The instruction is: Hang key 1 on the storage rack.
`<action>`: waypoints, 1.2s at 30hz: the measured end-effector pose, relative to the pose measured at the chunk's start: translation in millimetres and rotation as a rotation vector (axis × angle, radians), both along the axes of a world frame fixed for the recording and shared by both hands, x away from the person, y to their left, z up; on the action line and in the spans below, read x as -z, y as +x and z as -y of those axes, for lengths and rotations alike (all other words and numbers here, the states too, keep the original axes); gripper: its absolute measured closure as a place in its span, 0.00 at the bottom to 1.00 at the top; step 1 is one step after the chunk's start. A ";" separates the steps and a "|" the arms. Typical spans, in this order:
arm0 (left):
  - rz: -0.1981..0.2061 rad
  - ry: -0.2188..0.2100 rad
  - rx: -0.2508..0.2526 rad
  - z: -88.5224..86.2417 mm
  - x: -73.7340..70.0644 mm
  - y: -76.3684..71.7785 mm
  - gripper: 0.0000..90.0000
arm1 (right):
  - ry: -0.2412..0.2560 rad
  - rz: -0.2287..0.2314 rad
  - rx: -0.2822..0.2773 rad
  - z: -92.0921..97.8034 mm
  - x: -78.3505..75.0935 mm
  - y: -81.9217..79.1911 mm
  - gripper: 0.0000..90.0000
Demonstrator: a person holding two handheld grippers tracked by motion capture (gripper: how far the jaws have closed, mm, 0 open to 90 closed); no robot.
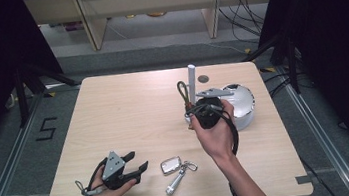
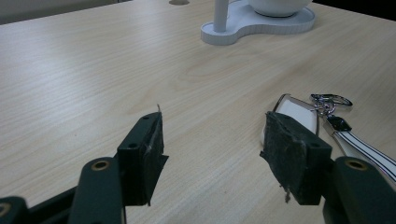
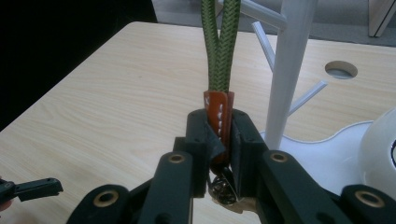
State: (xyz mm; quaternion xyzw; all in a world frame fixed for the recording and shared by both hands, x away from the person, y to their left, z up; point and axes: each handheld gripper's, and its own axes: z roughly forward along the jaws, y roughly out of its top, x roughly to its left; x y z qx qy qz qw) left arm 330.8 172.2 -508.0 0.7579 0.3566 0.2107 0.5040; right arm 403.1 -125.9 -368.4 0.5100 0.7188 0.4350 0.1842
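My right gripper (image 3: 219, 135) is shut on an olive braided cord keychain (image 3: 220, 42) with an orange leather tab (image 3: 218, 112); the cord loop (image 1: 182, 91) stands up beside the white post of a small rack (image 1: 192, 81). The rack (image 3: 292, 60) has thin white pegs and a white base (image 2: 261, 25) with a white bowl (image 1: 239, 101) on it. My left gripper (image 1: 133, 166) sits low at the front left, open and empty, jaws wide apart (image 2: 212, 149). A silver key fob with clip and strap (image 1: 176, 169) lies on the table just right of it, and this fob (image 2: 299, 112) shows past the right jaw.
The light wooden table (image 1: 124, 114) has a round cable hole (image 1: 203, 79) behind the rack. Dark curtains flank both sides, and shelving legs with cables stand on the floor beyond the far edge.
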 end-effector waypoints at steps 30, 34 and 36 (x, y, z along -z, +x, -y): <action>0.000 0.002 -0.004 -1.0 0.6 0.0 0.42 | -0.028 -0.032 0.084 7.3 18.1 26.8 0.88; 0.001 0.000 -0.002 -1.2 1.2 -0.1 0.42 | -0.037 -0.042 0.088 7.8 22.8 28.5 0.87; 0.000 -0.003 -0.004 -1.3 1.1 -0.2 0.42 | -0.042 -0.037 0.097 9.2 24.9 28.1 0.83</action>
